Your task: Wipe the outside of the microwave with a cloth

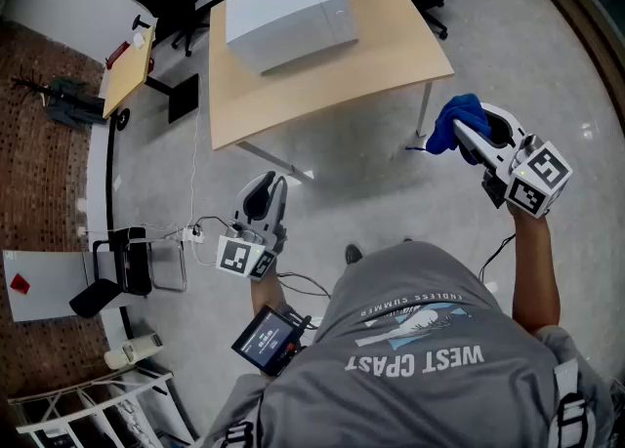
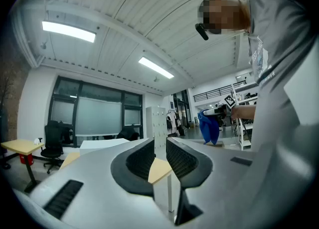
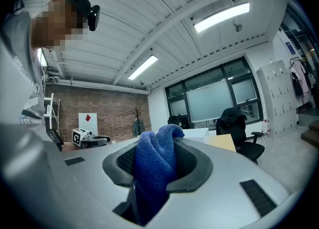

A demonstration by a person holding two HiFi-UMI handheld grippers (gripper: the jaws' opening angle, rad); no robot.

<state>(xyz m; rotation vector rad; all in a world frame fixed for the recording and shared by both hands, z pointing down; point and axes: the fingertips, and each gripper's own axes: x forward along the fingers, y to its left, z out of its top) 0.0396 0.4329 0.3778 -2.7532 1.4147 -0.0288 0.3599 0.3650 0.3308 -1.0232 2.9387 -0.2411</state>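
The person wears a grey short-sleeved T-shirt [image 1: 430,378] with white "WEST COAST" lettering, smaller "ENDLESS SUMMER" and a blue-and-white graphic; 2 grey buckled straps [image 1: 569,409] cross it. Left of the T-shirt, the left tongs [image 1: 266,187] are pale grey with black ribbed pads [image 2: 139,160] and a black-and-white marker cube [image 1: 244,259]. Right of the T-shirt, the right tongs [image 1: 471,132] match, trailing a black cable [image 1: 490,259].

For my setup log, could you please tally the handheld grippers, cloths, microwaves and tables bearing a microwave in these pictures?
Grippers: 2, the left gripper and the right gripper
Cloths: 1, the blue cloth
Microwaves: 1, the microwave
Tables: 1, the table under it
Total: 5
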